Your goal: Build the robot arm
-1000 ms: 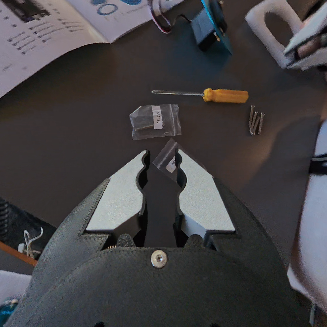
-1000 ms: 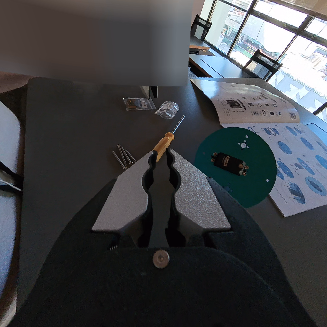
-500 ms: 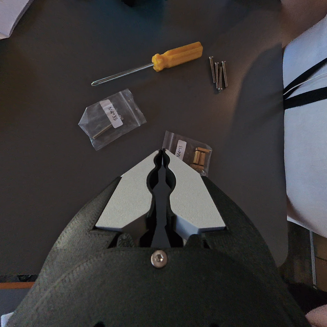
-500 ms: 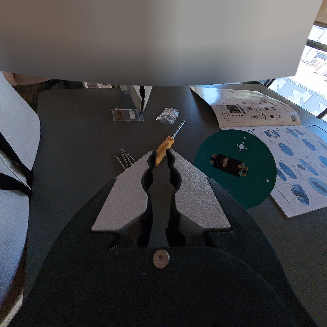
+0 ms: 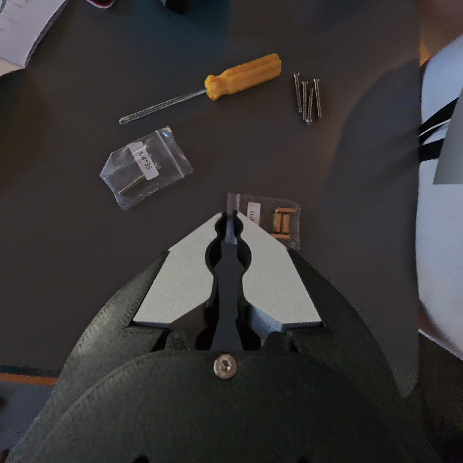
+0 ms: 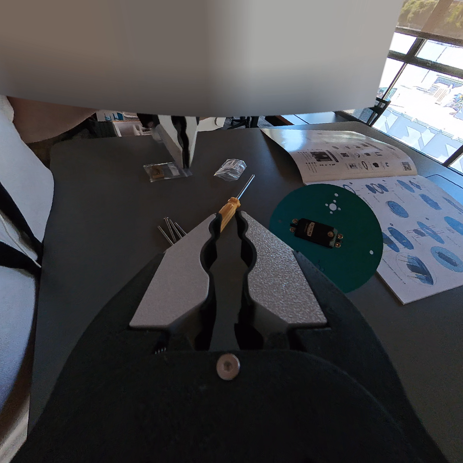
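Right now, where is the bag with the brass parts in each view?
Left wrist view: bag with the brass parts, centre, at the near fingertips.
Right wrist view: upper left, under the far hand-held gripper.
Shared landmark: yellow screwdriver.

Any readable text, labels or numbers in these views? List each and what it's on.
I won't quote writing. These bear it:
Clear bag with one long screw: white sticker, legible.
Clear bag of brass parts: white sticker, partly hidden by left tongs.
Black servo: label, too small.
Open booklet: print, too small.
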Demonstrator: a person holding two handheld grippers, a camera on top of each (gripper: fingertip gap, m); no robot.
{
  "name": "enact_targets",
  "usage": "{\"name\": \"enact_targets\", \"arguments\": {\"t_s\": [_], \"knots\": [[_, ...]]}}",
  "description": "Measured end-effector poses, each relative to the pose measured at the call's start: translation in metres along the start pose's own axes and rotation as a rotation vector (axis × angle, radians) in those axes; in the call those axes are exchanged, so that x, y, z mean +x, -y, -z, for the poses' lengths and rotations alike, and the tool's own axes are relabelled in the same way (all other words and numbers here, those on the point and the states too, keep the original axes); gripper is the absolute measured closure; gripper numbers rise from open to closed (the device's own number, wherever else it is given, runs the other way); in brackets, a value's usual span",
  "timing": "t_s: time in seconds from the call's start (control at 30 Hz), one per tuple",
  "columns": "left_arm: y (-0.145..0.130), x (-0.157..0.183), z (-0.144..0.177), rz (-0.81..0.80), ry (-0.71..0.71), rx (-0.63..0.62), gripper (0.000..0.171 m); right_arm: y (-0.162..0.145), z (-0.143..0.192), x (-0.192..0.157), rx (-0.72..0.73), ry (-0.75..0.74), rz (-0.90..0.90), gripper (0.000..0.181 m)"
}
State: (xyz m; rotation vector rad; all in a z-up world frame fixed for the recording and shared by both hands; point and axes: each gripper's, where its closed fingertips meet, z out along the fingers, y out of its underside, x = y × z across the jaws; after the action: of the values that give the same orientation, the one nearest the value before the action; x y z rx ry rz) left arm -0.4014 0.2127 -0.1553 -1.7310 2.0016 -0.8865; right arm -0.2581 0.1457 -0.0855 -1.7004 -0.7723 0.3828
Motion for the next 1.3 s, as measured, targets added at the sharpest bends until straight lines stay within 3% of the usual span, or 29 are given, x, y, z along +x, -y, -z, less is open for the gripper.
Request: {"name": "enact_targets", "arguments": {"t_s": [0.3,0.67,0.87,1.0,1.13,1.3], "knots": [[-0.001,0.008,-0.001,-0.115,0.115,-0.020,0.171,0.002,0.002,0.004,0.025,0.000,-0.031,0.170],[0.016,0.012,0.009,-0.014,0.074,0.097,0.171,-0.001,-0.001,-0.001,-0.004,0.009,0.013,0.170],[0.024,0.015,0.025,0.061,0.063,0.199,0.171,0.005,-0.010,-0.015,-0.002,0.094,0.003,0.170],[0.029,0.023,0.030,0.055,0.063,0.227,0.171,0.015,-0.035,-0.047,-0.062,0.279,-0.058,0.163],[0.036,0.033,0.031,0.010,0.061,0.232,0.171,0.031,-0.072,-0.066,-0.161,0.355,-0.017,0.154],[0.043,0.048,0.029,-0.058,0.044,0.232,0.171,0.019,-0.110,-0.085,-0.340,0.473,-0.073,0.145]]}}
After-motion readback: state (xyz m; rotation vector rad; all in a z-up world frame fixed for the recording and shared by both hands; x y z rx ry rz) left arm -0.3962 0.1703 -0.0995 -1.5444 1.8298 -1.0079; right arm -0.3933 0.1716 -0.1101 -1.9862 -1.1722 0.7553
